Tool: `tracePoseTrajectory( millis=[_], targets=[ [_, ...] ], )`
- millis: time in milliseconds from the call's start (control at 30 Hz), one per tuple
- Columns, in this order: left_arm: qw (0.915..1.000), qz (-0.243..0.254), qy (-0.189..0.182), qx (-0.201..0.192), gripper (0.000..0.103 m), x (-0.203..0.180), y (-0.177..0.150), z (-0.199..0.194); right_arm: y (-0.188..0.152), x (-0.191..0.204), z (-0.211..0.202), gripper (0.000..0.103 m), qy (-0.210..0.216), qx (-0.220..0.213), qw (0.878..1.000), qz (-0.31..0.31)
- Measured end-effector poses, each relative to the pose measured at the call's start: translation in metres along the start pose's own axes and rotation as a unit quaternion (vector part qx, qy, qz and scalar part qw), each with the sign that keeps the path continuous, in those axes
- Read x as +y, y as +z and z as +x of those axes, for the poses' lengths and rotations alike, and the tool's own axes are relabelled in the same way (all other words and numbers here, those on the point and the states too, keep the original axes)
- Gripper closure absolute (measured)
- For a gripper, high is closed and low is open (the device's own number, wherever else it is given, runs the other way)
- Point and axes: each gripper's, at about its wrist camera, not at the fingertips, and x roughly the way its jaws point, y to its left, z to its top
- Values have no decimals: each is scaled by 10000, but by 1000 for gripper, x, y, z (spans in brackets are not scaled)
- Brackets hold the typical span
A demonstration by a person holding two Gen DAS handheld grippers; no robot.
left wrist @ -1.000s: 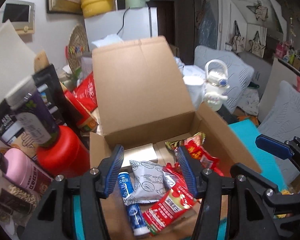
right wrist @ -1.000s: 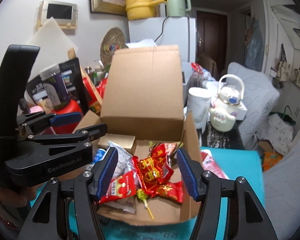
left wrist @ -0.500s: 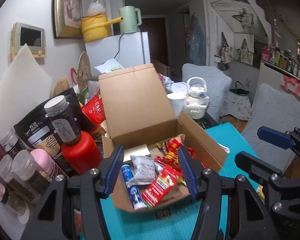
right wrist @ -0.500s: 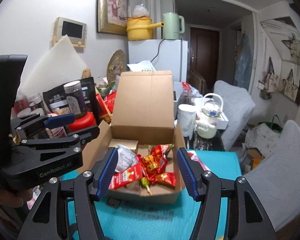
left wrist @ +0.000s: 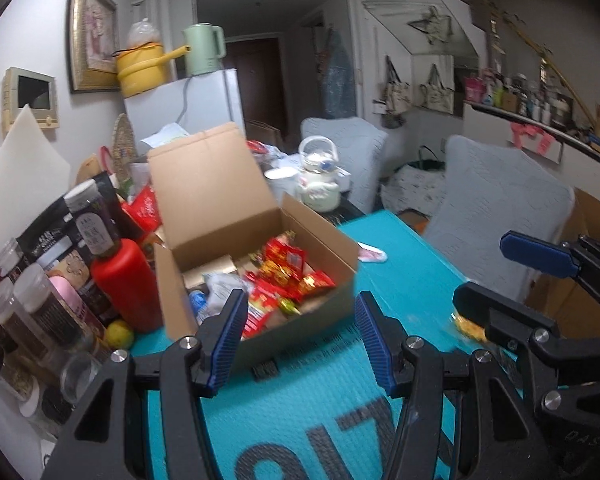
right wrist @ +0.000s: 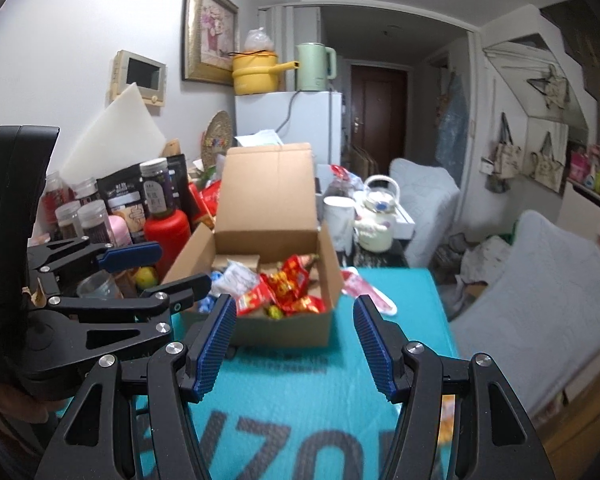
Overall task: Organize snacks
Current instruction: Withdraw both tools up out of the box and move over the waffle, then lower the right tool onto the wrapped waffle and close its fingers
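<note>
Both the left gripper and right gripper are hovering parted and empty while the light, crinkly snack packets, best pinched by an edge, are sitting in the cardboard box at twelve o'clock.

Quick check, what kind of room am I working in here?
Most likely a lived-in home, a small flat's living and dining area: a fridge topped with a kettle and pot, cushioned chairs, a crowded table.
</note>
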Motion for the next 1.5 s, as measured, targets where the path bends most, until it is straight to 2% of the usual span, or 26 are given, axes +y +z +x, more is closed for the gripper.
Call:
tracePoseTrajectory(
  millis=[233, 333, 700, 1033, 1500],
  targets=[
    [9985, 169, -481, 213, 48, -32, -26, -2, -42, -23, -23, 42, -374, 241, 9985, 332],
    [9973, 240, -673, 190, 48, -46, -32, 0, -55, -35, -31, 42, -518, 274, 9970, 502],
    [9916, 343, -1113, 568, 48, -94, -43, 26, -92, -84, -41, 42, -868, 563, 9900, 962],
    [9882, 463, -1185, 854, 48, -135, -41, 65, -118, -136, -9, 42, -809, 972, 9846, 1206],
    [9792, 43, -1153, 1667, 48, -179, -62, 130, -132, -207, 37, 42, -585, 1485, 9805, 1150]
  ],
)
